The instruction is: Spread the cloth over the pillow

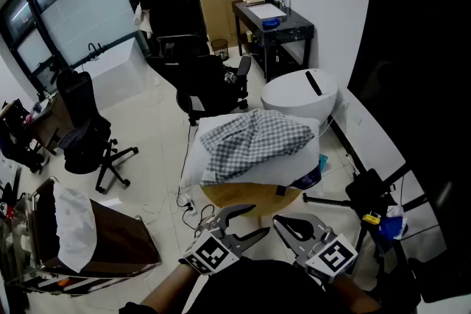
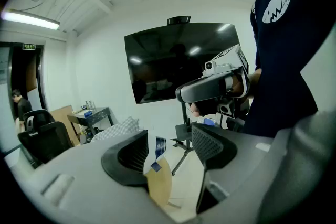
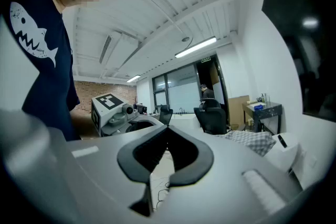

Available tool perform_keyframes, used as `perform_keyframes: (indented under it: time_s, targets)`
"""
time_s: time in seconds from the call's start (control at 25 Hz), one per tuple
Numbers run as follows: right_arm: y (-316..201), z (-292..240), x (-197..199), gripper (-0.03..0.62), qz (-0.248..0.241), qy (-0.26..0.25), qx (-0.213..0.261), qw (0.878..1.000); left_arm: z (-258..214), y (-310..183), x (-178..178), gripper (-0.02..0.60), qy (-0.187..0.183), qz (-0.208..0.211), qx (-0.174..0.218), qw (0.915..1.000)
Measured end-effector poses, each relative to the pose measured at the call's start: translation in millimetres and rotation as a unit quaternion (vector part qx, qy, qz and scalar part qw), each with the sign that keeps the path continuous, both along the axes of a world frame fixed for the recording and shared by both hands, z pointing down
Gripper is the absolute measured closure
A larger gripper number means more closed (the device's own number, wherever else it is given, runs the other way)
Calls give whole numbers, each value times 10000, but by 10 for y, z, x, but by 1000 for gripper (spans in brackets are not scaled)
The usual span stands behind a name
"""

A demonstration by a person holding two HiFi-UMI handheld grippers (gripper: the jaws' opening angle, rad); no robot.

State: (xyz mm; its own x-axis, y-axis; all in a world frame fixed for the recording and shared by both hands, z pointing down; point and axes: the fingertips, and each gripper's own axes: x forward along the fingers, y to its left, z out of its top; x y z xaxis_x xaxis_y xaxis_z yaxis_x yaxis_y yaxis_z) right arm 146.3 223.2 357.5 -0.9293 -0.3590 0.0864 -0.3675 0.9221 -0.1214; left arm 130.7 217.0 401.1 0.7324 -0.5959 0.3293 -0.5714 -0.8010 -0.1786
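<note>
1. Head view: a checked cloth (image 1: 254, 142) lies bunched on top of a white pillow (image 1: 294, 164). It covers the pillow's middle and left part, and the near right edge stays bare.
2. The pillow rests on a round wooden table (image 1: 246, 196), whose near rim shows below it.
3. The left hand-held gripper (image 1: 259, 220) hovers at that near rim with its jaws spread wide and nothing between the pads. Its own view shows only the table edge and the pillow's blue label beyond the gap.
4. The right hand-held gripper (image 1: 280, 220) sits just beside the left one. Its jaws are pressed together at the tips and grip nothing.
5. Neither hand-held gripper touches the cloth.
6. Black office chairs (image 1: 206, 81) stand behind the pillow.
</note>
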Motion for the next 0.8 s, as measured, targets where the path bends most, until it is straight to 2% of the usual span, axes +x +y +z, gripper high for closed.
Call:
perform_keyframes:
  time_s: [0.24,0.44,0.64,0.8]
  targets:
    - [-100,-2,-233,587,-225,84,76,9997,34,-88,-247,331,183,-333,-260,9989]
    - [-302,18,-463,586,-334,243,150,9990,102,-278,-509,331,208,-474,-189,9985]
    - [-557,3,-729,578,-451,513,231,9974,173,-552,-906,331,123,-625,-138,9979]
    - [-899,20,-985,533,-536,830,312,9946,341,-800,-1255,331,-81,-764,-171,9969]
